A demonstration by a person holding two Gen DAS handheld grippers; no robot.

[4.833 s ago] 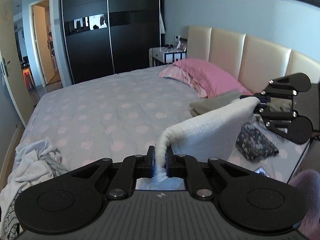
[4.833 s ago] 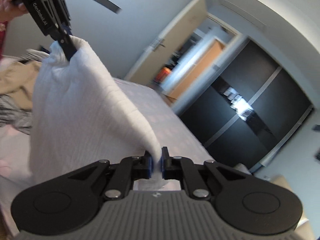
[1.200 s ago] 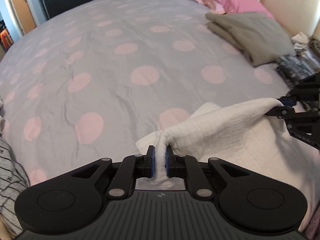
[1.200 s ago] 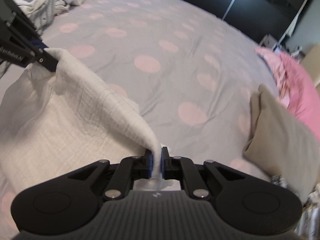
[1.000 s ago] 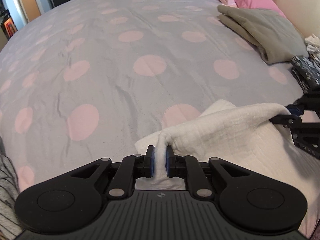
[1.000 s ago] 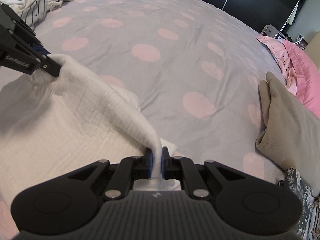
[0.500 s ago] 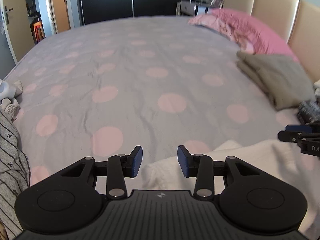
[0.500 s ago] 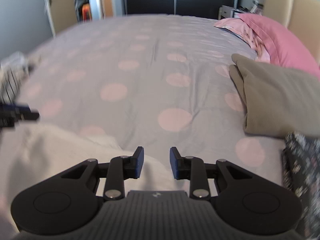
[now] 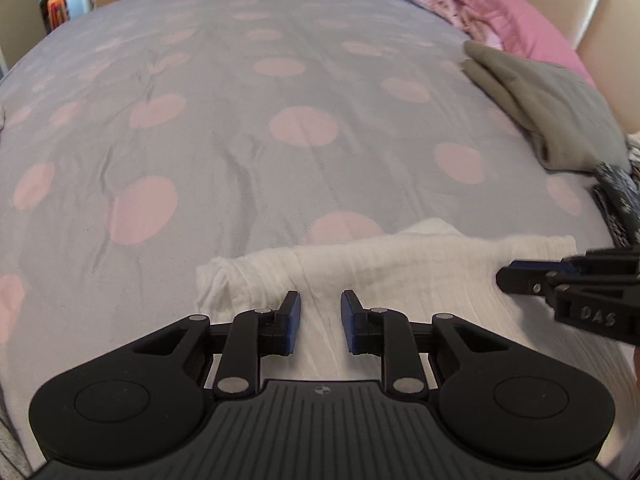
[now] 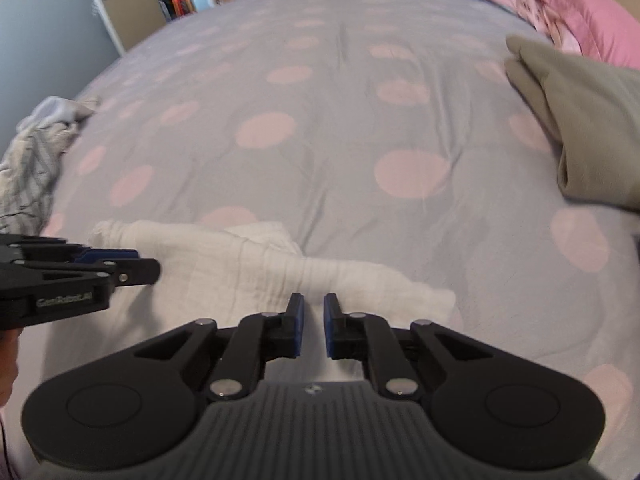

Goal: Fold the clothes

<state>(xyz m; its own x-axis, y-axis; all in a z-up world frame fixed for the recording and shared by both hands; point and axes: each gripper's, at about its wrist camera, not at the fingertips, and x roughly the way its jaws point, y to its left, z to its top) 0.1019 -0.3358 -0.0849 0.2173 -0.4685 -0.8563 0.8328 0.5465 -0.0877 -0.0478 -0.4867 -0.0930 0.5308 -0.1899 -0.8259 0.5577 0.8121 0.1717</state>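
A white textured cloth (image 9: 400, 268) lies flat on the grey bedspread with pink dots (image 9: 240, 120), its far edge bunched and rolled. My left gripper (image 9: 320, 314) is open and empty just above the cloth's near left part. My right gripper (image 10: 313, 316) is open with a narrow gap, empty, above the cloth (image 10: 248, 268) near its right end. The right gripper also shows at the right edge of the left wrist view (image 9: 504, 278). The left gripper shows at the left edge of the right wrist view (image 10: 154, 268).
A folded olive-grey garment (image 9: 552, 112) lies at the right, by pink pillows (image 9: 500, 12) and the beige headboard. A dark patterned garment (image 9: 620, 200) lies nearer right. A pile of striped and white clothes (image 10: 36, 160) sits at the left bed edge. Doors stand beyond the bed's far side.
Both grippers lowered the white cloth onto the bed, opened and let it go. Since half a second ago they have tilted down toward the cloth, and the right jaws have narrowed.
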